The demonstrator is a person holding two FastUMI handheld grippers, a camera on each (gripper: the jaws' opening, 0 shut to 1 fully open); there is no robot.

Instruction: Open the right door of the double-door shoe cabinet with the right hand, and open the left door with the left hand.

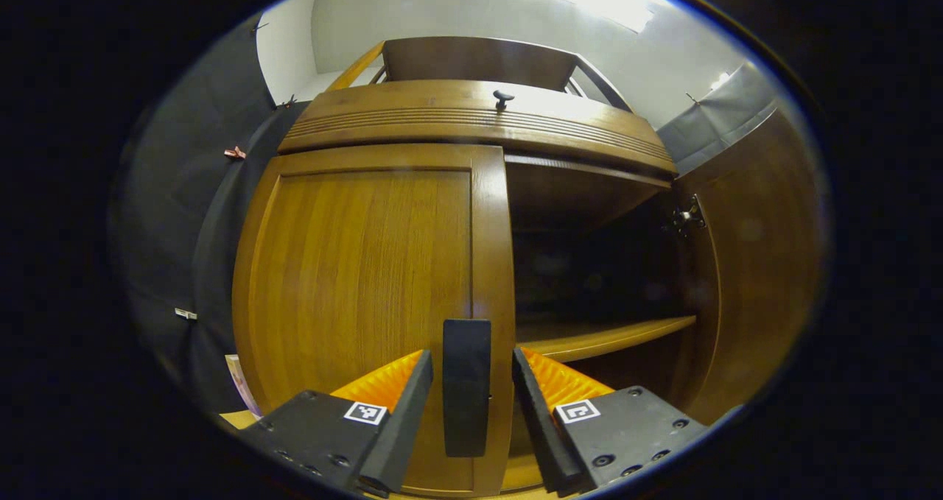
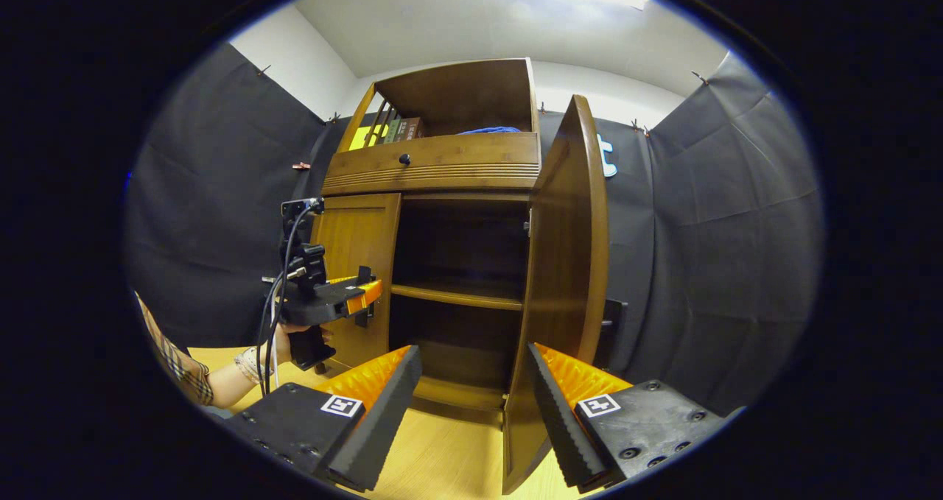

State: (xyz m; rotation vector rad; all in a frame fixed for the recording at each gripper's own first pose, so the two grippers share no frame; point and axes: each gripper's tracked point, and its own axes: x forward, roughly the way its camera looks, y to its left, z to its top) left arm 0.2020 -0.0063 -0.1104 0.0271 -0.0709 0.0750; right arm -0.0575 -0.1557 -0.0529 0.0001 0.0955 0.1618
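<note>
The wooden shoe cabinet (image 2: 435,165) stands against the booth wall. Its left door (image 1: 353,279) is flat shut, and its dark upright handle (image 1: 466,412) stands between the fingers of my left gripper (image 1: 471,354). That gripper is open, with a gap on each side of the handle. In the right gripper view a hand holds the left gripper (image 2: 365,294) at the left door (image 2: 357,264). The right door (image 2: 567,264) is swung wide, its edge toward me. My right gripper (image 2: 471,353) is open and empty, a little back from that door's lower edge.
Inside the cabinet a wooden shelf (image 1: 604,334) crosses the dark interior. A drawer with a small knob (image 2: 404,159) sits above the doors, and books (image 2: 398,130) stand in the top compartment. A sleeved arm (image 2: 184,371) reaches in from the left. Light wooden floor (image 2: 442,448) lies below.
</note>
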